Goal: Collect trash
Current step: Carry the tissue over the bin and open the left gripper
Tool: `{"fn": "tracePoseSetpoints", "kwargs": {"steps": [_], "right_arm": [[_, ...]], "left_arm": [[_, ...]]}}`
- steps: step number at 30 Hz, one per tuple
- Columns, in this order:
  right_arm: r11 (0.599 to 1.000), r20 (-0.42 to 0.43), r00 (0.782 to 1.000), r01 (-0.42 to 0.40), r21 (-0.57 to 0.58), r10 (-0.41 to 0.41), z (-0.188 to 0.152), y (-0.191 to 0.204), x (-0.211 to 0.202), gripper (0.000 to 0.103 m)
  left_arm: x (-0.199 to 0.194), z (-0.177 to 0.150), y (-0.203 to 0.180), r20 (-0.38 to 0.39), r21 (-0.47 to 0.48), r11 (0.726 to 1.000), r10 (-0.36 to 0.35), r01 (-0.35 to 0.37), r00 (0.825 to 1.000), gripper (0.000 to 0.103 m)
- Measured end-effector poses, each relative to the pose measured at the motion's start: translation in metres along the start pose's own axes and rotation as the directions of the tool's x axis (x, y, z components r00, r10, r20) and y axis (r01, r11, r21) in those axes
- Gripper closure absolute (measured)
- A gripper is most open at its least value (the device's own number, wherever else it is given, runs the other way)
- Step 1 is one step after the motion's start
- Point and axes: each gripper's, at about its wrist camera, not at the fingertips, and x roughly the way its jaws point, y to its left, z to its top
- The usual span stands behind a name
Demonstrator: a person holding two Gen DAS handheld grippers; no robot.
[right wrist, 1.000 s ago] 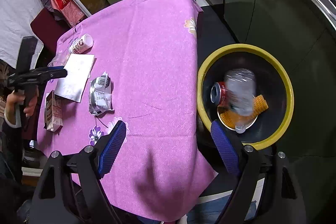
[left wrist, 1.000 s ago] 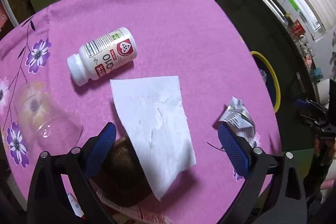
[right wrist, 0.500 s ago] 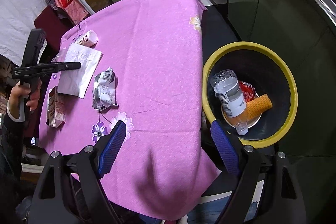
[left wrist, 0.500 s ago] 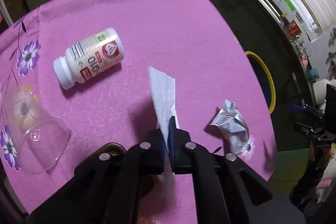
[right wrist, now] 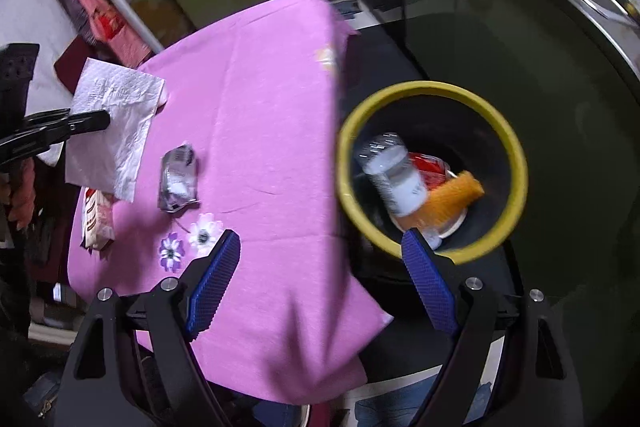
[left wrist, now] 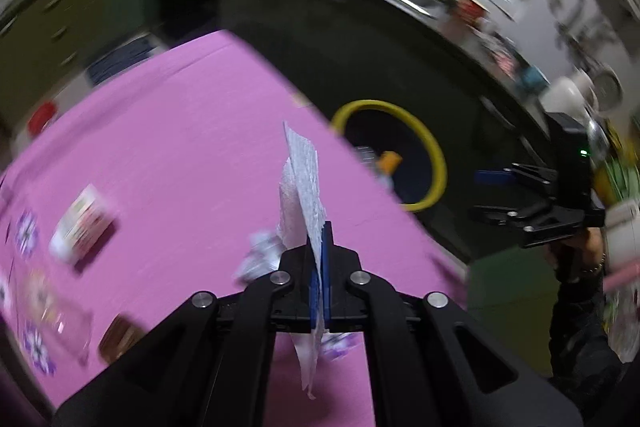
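My left gripper (left wrist: pixel 319 267) is shut on a white paper napkin (left wrist: pixel 304 179) and holds it in the air above the pink tablecloth (left wrist: pixel 180 155); it also shows in the right wrist view (right wrist: pixel 116 123), hanging from the left gripper (right wrist: pixel 100 119). My right gripper (right wrist: pixel 320 279) is open and empty, near the table's edge beside the yellow-rimmed bin (right wrist: pixel 512 151). The bin holds a plastic bottle (right wrist: pixel 392 175), a red can (right wrist: pixel 430 169) and an orange cone (right wrist: pixel 452 199). A crumpled silver wrapper (right wrist: pixel 180 179) lies on the cloth.
A white pill bottle (left wrist: pixel 80 227), a clear plastic cup (left wrist: pixel 56 319) and a brown carton (right wrist: pixel 96 219) lie on the table's left part. The bin (left wrist: pixel 436 163) stands on the floor past the table's right edge. Kitchen cabinets and a sink counter lie beyond.
My left gripper has lifted the napkin off the table and swung right toward the bin. My right gripper has stayed open near the bin, shifting slightly.
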Motion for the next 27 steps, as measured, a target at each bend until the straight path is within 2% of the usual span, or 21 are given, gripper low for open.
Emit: {"fn": "tracePoseSetpoints", "kwargs": {"steps": [4,10,16,20,21,22,23,25,27], "right_arm": [[0.998,0.02,1.0,0.008,0.062,-0.009,-0.019,-0.029,-0.012,0.021],[0.988,0.039,0.999,0.016,0.155,-0.023,-0.049,-0.074,-0.021,0.021],[0.974,0.033,0.999,0.013,0.227,-0.021,-0.069,-0.109,-0.021,0.021],[0.968,0.033,0.999,0.008,0.249,-0.017,-0.075,-0.122,-0.021,0.021],[0.968,0.035,0.999,0.006,0.252,-0.015,-0.076,-0.124,-0.021,0.021],[0.967,0.035,0.999,0.005,0.253,-0.014,-0.077,-0.124,-0.022,0.021],[0.967,0.035,0.999,0.006,0.254,-0.015,-0.077,-0.125,-0.022,0.021],[0.968,0.035,0.999,0.007,0.252,-0.016,-0.078,-0.124,-0.022,0.02],[0.969,0.032,0.999,0.004,0.247,-0.013,-0.079,-0.122,-0.021,0.02]], "left_arm": [[0.035,0.034,-0.051,-0.03,0.099,0.994,-0.046,0.049,0.999,0.102],[0.098,0.078,-0.113,-0.075,0.184,0.977,-0.098,0.111,0.992,0.102],[0.177,0.11,-0.15,-0.141,0.197,0.973,-0.095,0.122,0.985,0.101],[0.219,0.117,-0.16,-0.167,0.193,0.978,-0.047,0.079,0.985,0.099],[0.225,0.118,-0.159,-0.174,0.189,0.98,-0.035,0.068,0.984,0.095],[0.234,0.119,-0.158,-0.181,0.183,0.982,-0.013,0.047,0.983,0.079],[0.236,0.117,-0.155,-0.18,0.181,0.983,0.0,0.033,0.984,0.055],[0.234,0.115,-0.151,-0.161,0.18,0.984,0.02,0.01,0.987,0.037],[0.225,0.113,-0.147,-0.142,0.186,0.983,0.016,0.011,0.99,0.036]]}}
